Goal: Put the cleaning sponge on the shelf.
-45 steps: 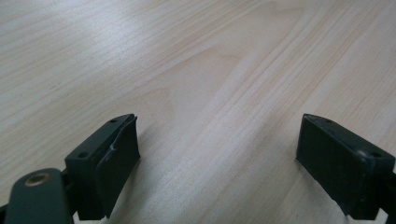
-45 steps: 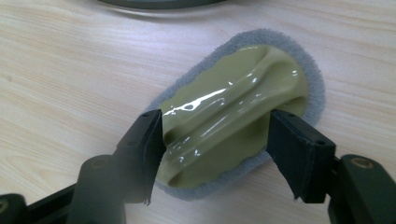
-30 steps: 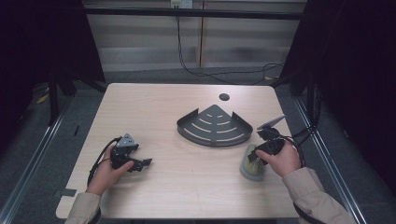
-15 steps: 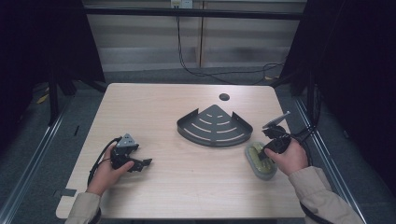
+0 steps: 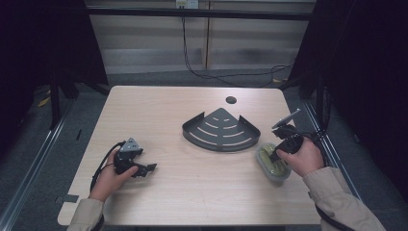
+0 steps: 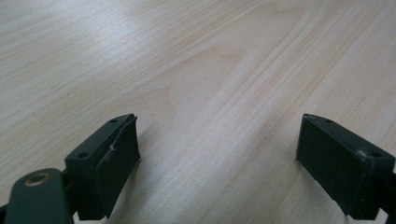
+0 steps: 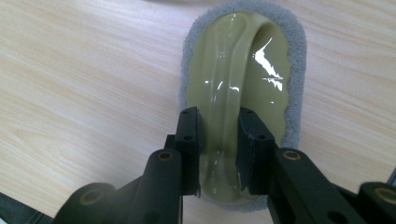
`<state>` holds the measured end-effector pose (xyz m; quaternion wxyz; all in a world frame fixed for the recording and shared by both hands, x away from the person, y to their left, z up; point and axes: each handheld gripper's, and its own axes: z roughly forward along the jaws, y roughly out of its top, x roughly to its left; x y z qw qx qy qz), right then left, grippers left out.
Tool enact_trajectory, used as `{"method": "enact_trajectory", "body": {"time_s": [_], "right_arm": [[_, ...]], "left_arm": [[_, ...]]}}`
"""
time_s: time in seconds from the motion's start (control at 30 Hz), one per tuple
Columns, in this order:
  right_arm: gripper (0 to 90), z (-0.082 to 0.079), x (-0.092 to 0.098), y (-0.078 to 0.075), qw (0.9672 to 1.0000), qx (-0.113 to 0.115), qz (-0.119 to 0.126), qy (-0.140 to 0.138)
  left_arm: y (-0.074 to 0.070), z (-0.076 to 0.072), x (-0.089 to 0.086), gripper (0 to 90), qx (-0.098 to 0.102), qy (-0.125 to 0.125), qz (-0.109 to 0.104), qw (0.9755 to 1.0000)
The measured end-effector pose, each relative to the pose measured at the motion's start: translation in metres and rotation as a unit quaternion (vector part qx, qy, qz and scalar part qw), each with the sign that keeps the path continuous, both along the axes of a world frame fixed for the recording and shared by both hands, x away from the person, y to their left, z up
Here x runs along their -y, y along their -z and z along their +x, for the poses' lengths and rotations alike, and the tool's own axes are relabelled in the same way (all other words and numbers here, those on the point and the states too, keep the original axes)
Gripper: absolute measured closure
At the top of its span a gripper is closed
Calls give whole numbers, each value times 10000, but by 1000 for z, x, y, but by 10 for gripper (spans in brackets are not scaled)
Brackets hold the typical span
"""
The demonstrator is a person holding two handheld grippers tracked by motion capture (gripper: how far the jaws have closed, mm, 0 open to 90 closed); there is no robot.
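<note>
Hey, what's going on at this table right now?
A person works with a tool in each hand. The right tool has just closed its jaws on the raised handle of an olive scrubbing pad lying beside a dark corner rack. The left tool rests open over bare table, holding nothing.

place: lab recording booth | evidence: black curtains (image 5: 370, 72); bare wooden table (image 5: 159, 115); trailing wall cable (image 5: 211, 72)

Dark corner rack (image 5: 221, 131) mid-table; round hole (image 5: 231, 100) beyond it.
</note>
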<state>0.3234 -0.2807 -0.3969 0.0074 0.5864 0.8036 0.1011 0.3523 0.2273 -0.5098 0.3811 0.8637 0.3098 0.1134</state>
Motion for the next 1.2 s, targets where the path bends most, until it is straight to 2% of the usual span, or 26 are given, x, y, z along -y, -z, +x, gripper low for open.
{"method": "enact_trajectory", "body": {"time_s": [0.2,0.5,0.8,0.93,1.2], "right_arm": [[724,4,-1,-9,9999,-77,-62,-82],[724,11,-1,-28,9997,76,-70,-236],[724,25,-8,-49,9986,251,-56,-463],[724,32,-12,-55,9982,317,-7,-505],[724,47,-18,-57,9977,358,75,-576]], "left_arm": [[0,0,0,125,-18,-3,-16,10000],[0,0,0,126,-22,-28,-46,10000],[0,0,0,125,-27,-15,-47,10000],[0,0,0,125,-24,-18,-40,10000],[0,0,0,124,-14,-15,-38,10000]]}}
